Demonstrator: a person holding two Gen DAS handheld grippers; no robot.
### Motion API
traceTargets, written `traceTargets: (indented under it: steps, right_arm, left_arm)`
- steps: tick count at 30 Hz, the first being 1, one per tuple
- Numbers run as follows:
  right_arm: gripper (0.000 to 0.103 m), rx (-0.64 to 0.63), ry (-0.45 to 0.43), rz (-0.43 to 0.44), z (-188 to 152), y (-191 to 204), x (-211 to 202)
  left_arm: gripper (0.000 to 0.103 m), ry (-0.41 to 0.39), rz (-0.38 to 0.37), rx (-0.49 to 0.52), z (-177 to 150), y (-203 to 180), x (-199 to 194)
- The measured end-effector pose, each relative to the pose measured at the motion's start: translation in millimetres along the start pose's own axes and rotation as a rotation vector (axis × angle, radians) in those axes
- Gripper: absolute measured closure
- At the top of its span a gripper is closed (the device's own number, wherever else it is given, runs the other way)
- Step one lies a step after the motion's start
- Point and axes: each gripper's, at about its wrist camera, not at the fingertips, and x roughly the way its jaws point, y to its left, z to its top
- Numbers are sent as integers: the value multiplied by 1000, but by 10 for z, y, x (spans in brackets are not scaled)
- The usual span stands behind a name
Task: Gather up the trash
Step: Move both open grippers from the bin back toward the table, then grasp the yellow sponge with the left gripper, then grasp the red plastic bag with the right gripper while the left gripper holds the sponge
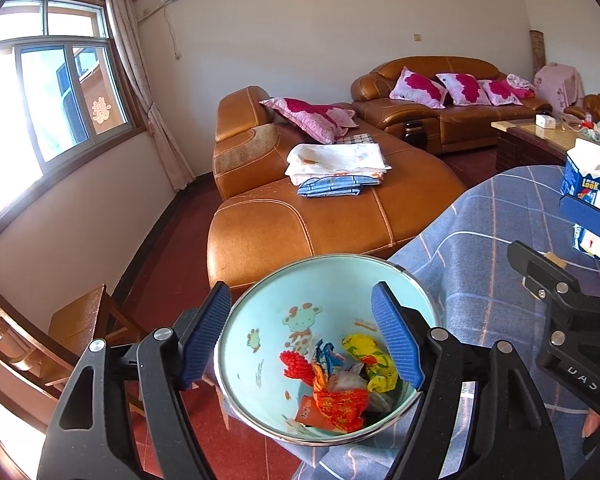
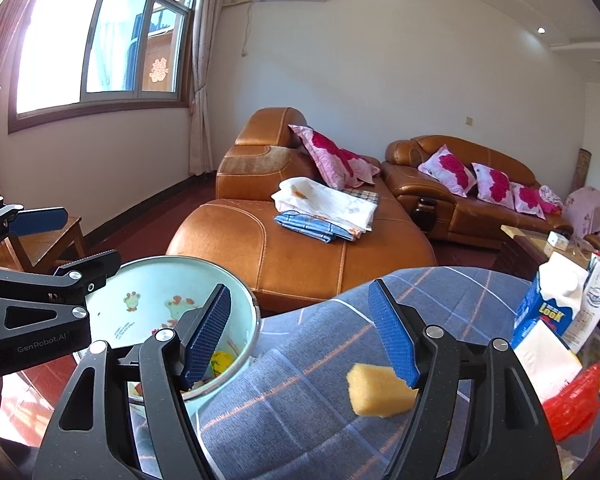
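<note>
- The left hand-held gripper (image 1: 302, 336) is spread wide around the rim of a pale blue bin (image 1: 260, 320), pinching nothing.
- Crumpled wrappers (image 1: 340, 384) lie inside the bin.
- The right hand-held gripper (image 2: 300, 332) is spread over the blue checked bench (image 2: 292, 392); a yellow sponge (image 2: 376, 390) is against its right finger.

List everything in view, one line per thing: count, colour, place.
bin: one, pale blue with cartoon prints, at the table edge
wrappers: several, red, yellow, orange, inside the bin
sponge: one, yellow, on the tablecloth
tablecloth: one, blue checked, over the table
cartons: two, blue-white, table's right side
red bag: one, beside the cartons
sofa: one, tan leather, behind
left gripper: open, over the bin
right gripper: open, above the sponge
</note>
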Motion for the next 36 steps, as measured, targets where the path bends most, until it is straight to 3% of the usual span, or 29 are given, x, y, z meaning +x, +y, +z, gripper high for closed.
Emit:
traceTargets:
  steps: [4,8,14,19,23,24,26,28,32,36]
  right_arm:
    - [32,61,0,-86,-78,-303,-221]
    - [22,126,-16,-196,-172,-665,-522]
    - [19,238,5,-375,-436,-1210,-888]
    - [18,341,30,-452,-698,-1525,-1076]
    - [17,365,49,-482,-857,-1632,-1165]
    - [16,382,53,-484,-882,-1659,-1192]
    - [15,411,46,-490,-912,-1723,-1251]
    - [15,421,52,-503,-943,-1754,-1279]
    - [15,451,57,-498,-965,-1784,-1292]
    - [15,447,43,-482,-922,-1733,-1272]
  left_arm:
    - [28,-16,-55,47,69,-291,-28]
    - [22,-43,-107,113,119,-652,-75]
    - [17,-30,-199,187,170,-1139,-16]
    - [14,-11,-298,235,191,-1512,79]
    - [14,42,-336,294,132,-1763,209]
    - [16,58,-337,299,114,-1806,239]
    - [50,87,-371,320,73,-1872,268]
    - [63,109,-392,314,24,-1882,288]
    - [73,100,-409,309,-9,-1861,232]
    - [74,59,-405,277,3,-1738,81]
